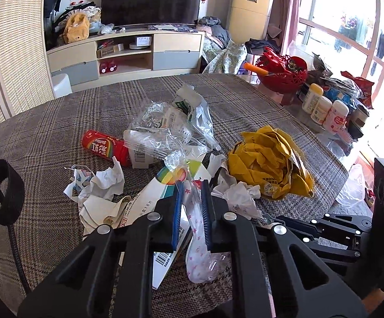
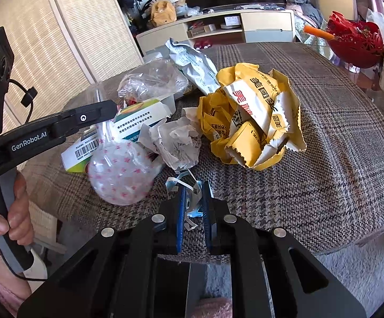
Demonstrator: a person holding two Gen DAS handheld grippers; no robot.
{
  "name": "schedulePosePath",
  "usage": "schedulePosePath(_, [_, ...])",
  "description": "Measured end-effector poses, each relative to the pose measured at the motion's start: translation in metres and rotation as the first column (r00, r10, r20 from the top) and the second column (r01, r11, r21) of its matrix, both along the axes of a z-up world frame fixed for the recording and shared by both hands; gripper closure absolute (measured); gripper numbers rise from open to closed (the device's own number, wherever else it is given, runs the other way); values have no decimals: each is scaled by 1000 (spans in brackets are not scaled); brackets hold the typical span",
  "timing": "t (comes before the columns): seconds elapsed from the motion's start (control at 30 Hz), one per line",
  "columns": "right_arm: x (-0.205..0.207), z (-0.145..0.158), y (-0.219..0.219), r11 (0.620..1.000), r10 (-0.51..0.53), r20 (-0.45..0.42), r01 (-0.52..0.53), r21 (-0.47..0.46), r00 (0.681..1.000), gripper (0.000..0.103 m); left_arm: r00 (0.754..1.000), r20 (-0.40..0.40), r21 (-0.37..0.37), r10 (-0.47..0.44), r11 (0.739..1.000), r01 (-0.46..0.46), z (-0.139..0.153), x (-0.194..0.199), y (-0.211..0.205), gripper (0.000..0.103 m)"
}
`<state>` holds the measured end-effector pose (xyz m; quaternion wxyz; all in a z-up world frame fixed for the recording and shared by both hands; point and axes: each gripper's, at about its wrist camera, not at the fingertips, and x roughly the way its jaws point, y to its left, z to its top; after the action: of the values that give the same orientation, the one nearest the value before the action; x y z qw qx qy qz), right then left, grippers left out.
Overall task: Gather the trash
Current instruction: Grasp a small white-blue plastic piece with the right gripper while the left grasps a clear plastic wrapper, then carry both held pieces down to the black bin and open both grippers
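Observation:
Trash lies heaped on a table with a plaid cloth (image 1: 46,132). My left gripper (image 1: 192,185) is shut on the neck of a clear plastic bag with pink stars (image 1: 197,241). In the right wrist view that bag (image 2: 120,175) bulges below the left gripper (image 2: 110,111). My right gripper (image 2: 194,186) is shut on a curled blue-and-white paper scrap (image 2: 192,201) near the table's front edge; the right gripper (image 1: 282,221) also shows at the left wrist view's lower right. Beside them lie a crumpled yellow paper bag (image 2: 255,116), crumpled white paper (image 2: 176,143), a white medicine box (image 2: 139,116) and a red Skittles tube (image 1: 104,145).
Clear plastic wrap (image 1: 165,127) and a foil pouch (image 1: 192,103) lie mid-table. A red basket (image 1: 282,74) and several bottles (image 1: 324,108) stand on a side table at the right. A TV stand (image 1: 125,50) is behind. A hand (image 2: 9,217) holds the left gripper's handle.

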<state>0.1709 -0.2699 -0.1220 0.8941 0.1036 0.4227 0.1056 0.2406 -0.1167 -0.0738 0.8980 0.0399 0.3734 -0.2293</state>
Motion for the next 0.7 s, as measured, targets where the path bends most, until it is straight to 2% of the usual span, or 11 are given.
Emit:
schedulePosePath(0.07, [-6,5,2,1000,4,8,-4,-10,1000,91,1000,18,1,-7,1000,7,5,-7,-1,94])
schedulePosePath(0.37, [-49,32,17,999,26,61,-23,-44,998,92,995,97,-21,9,1000,-7,34,-64,22,94])
schedulePosePath(0.57, [-89,35,31,997,57,74,-53,-56,996,92,996,81,-30,32,999,-30,29,-114,49,94])
schedulePosePath(0.7, [-110,21,44,995,95,54,-92,-46,994,92,998,33,-32,48,998,-47,10,-145,65,94])
